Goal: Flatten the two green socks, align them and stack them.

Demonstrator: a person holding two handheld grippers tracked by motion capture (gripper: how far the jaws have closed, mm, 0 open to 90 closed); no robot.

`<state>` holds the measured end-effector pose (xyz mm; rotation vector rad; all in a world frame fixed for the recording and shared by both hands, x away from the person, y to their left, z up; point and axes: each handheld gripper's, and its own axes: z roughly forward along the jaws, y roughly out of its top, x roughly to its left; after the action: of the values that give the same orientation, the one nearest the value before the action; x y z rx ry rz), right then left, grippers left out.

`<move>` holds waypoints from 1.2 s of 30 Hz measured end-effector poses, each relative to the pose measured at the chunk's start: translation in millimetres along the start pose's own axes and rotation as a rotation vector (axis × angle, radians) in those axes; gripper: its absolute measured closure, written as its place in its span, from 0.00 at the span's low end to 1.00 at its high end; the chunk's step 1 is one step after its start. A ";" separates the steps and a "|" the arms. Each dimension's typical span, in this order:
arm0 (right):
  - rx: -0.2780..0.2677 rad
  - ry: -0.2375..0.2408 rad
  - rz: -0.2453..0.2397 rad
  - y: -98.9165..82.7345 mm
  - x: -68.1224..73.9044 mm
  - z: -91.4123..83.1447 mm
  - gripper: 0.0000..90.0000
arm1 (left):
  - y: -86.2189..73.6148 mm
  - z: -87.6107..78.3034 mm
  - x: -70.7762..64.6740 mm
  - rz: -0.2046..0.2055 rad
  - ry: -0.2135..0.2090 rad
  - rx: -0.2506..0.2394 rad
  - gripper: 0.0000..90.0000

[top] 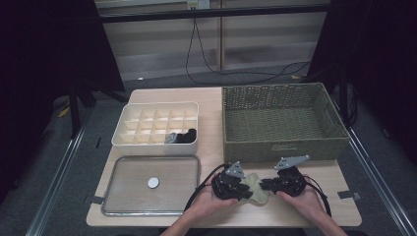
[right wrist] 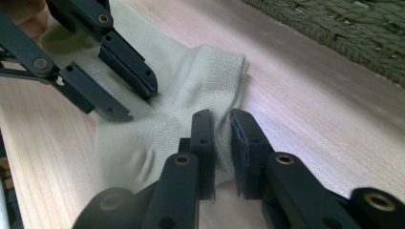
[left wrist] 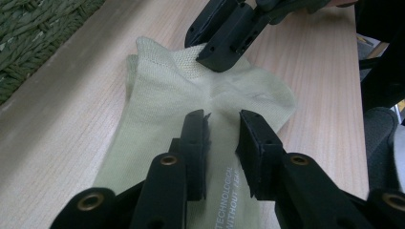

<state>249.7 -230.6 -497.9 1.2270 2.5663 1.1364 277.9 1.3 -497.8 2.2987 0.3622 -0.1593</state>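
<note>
A pale green sock (top: 256, 191) lies flat on the wooden table near its front edge, between two hands. In the left gripper view the sock (left wrist: 157, 105) runs under my left gripper (left wrist: 223, 121), whose jaws stand apart over it with printed lettering below; that gripper is open. In the right gripper view my right gripper (right wrist: 222, 119) has its jaws nearly together on a raised fold of the sock (right wrist: 200, 76) near the cuff. The right gripper (left wrist: 217, 57) shows at the top of the left gripper view, and the left gripper (right wrist: 136, 95) at the upper left of the right gripper view.
A green woven basket (top: 282, 123) stands just behind the grippers at the right. A white divided box (top: 157, 123) with dark socks (top: 182, 136) in one cell sits at the back left. A metal-rimmed tray (top: 123, 196) with a white disc (top: 153, 183) lies at the front left.
</note>
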 end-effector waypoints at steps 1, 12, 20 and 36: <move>0.000 0.008 0.009 0.1 -0.5 0.0 0.92 | 0.2 -1.6 1.4 0.000 -0.002 0.014 0.79; -0.005 0.035 0.051 0.5 -3.7 -2.7 0.92 | -2.3 -8.0 7.0 -0.011 0.015 0.020 0.80; -0.057 0.053 0.074 3.4 -3.6 -13.3 0.92 | -3.4 -10.3 11.2 -0.042 0.001 0.017 0.78; -0.110 0.085 0.077 8.2 -1.6 -23.0 0.93 | -4.7 -9.1 7.6 0.015 0.022 0.020 0.84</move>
<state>247.7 -242.0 -476.4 1.2896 2.4962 1.3546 283.7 12.6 -496.6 2.3235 0.3555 -0.1305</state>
